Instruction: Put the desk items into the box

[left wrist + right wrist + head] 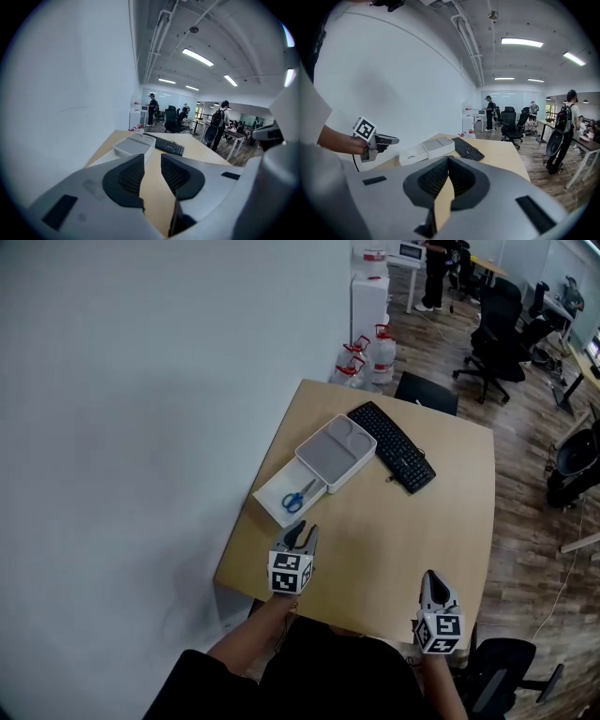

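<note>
A shallow white box [277, 498] lies near the left edge of the wooden desk [403, 540] with blue-handled scissors [298, 498] inside it. A grey tray-like lid [336, 453] overlaps the box's far end, and a black keyboard [392, 446] lies beyond it. My left gripper [300, 538] hovers just short of the box, open with nothing between its pads [132, 177]. My right gripper [433, 589] hangs over the desk's near right part, shut and empty. The right gripper view shows the box [412, 154], the lid [438, 146], the keyboard [468, 149] and the left gripper [382, 139].
A white wall runs along the desk's left side. Water jugs [361, 357] and a black chair [427, 390] stand beyond the far edge. Office chairs [497, 334] and people [568, 126] fill the room to the right. Another chair [502, 667] stands at my near right.
</note>
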Demonstrator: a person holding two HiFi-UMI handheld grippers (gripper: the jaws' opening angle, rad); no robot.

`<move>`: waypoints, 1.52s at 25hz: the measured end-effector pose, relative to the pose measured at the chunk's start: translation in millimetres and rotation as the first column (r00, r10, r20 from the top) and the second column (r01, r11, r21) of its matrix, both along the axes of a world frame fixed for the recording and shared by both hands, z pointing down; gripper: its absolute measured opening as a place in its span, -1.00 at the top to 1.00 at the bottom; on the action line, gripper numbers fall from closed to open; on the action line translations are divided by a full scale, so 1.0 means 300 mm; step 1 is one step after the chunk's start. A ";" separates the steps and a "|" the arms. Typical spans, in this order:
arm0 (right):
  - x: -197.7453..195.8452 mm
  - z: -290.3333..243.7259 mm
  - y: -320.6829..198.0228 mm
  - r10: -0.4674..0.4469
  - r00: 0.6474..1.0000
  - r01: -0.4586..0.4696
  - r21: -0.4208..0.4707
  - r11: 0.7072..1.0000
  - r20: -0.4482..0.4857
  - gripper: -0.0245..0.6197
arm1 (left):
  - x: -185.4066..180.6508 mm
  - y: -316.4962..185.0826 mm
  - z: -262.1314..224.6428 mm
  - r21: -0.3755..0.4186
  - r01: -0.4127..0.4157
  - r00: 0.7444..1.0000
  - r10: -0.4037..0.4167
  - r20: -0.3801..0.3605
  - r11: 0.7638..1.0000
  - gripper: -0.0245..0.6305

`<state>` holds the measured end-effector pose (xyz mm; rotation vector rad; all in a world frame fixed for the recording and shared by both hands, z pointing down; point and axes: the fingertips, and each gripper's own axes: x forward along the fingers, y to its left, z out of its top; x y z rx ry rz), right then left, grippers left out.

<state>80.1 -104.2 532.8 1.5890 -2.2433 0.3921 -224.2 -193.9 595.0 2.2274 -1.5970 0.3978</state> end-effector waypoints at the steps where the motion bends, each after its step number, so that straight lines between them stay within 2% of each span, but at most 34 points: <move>1: 0.028 -0.005 0.017 -0.004 1.000 0.004 0.003 1.000 0.001 0.74 | 0.040 0.040 -0.030 0.013 0.006 1.000 -0.006 -0.022 1.000 0.60; 8: 0.198 -0.049 0.184 -0.019 0.999 0.018 0.037 0.999 0.039 0.74 | 0.397 0.357 -0.210 0.096 -0.022 0.989 0.035 -0.141 0.995 0.60; 13: 0.299 -0.057 0.315 -0.034 0.998 0.031 0.058 0.998 0.058 0.74 | 0.639 0.540 -0.235 0.102 -0.073 0.974 0.093 -0.207 0.992 0.66; 15: 0.337 -0.052 0.350 -0.038 0.998 0.035 0.067 0.997 0.051 0.74 | 0.707 0.603 -0.251 0.119 -0.081 0.972 0.105 -0.209 0.990 0.80; 17: 0.363 -0.048 0.371 -0.046 0.997 0.041 0.070 0.997 0.064 0.74 | 0.752 0.651 -0.268 0.143 -0.085 0.976 0.111 -0.189 0.986 0.83; 24: 0.384 -0.102 0.382 -0.053 0.996 0.043 0.133 0.990 0.071 0.74 | 0.792 0.705 -0.257 0.143 -0.068 0.988 0.087 -0.127 0.987 0.87; 33: 0.383 -0.135 0.375 -0.063 0.997 0.055 0.156 0.986 0.048 0.74 | 0.769 0.687 -0.301 0.184 -0.026 0.993 0.047 -0.109 0.983 0.87; 38: 0.379 -0.129 0.375 -0.068 0.996 0.059 0.153 0.986 0.052 0.74 | 0.745 0.677 -0.282 0.174 -0.015 0.991 0.037 -0.125 0.985 0.87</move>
